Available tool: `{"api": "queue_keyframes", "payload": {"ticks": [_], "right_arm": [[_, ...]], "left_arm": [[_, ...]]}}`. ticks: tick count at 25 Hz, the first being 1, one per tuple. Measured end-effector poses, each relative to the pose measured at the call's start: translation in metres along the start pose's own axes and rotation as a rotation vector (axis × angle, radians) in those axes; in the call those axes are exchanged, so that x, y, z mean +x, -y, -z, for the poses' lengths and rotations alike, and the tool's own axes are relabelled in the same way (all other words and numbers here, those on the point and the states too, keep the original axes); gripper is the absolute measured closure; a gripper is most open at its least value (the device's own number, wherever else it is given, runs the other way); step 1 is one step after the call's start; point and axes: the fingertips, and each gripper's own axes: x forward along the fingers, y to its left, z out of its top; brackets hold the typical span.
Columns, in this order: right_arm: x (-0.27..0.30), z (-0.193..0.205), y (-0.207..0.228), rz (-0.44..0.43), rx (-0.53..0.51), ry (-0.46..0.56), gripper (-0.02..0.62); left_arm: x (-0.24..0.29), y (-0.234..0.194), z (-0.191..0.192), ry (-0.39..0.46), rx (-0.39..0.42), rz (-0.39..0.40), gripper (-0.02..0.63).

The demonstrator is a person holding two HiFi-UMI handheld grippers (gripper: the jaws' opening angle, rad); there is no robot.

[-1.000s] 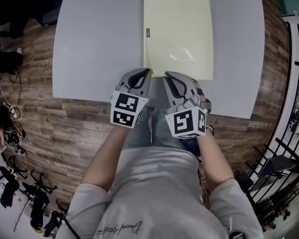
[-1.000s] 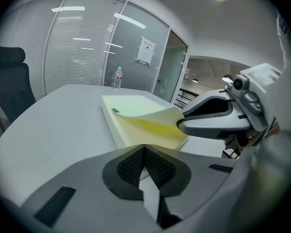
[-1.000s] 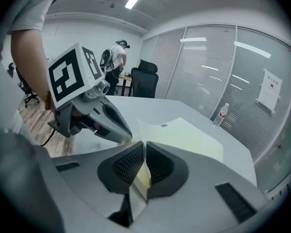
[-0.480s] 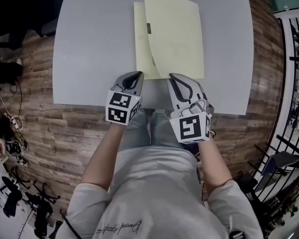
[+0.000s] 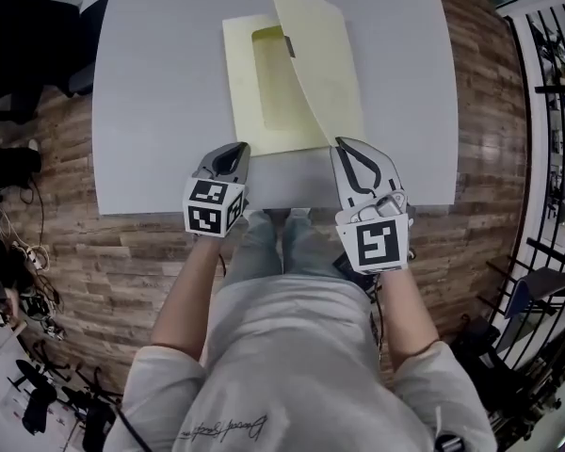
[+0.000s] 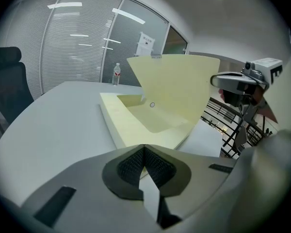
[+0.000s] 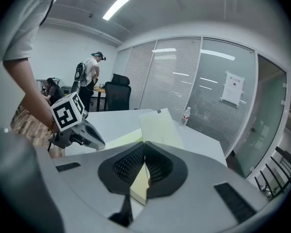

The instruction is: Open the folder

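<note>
Only its own view shows right tool [image 7: 144, 155] pinching folder [image 7: 160, 127]; left tool [image 6: 144, 147] closed.

The raised cover [image 5: 318, 73] hides the right half of the folder's lower leaf [image 5: 240, 111] in the head view. The table [image 5: 151, 83] runs off that picture's top edge, and the wall notice [image 7: 232, 89] carries print too small to read.

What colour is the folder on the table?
The folder is pale yellow; the head view shows it best.
</note>
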Motion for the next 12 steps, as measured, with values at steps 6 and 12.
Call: {"api": "queue_keyframes", "payload": {"ticks": [6, 12], "right_arm": [[-0.025, 0.012, 0.032, 0.068, 0.099, 0.009, 0.571], [-0.045, 0.031, 0.066, 0.135, 0.160, -0.013, 0.571]], "left_arm": [[-0.002, -0.001, 0.001, -0.012, 0.006, -0.014, 0.598], [0.000, 0.002, -0.001, -0.024, 0.001, -0.020, 0.598]]}}
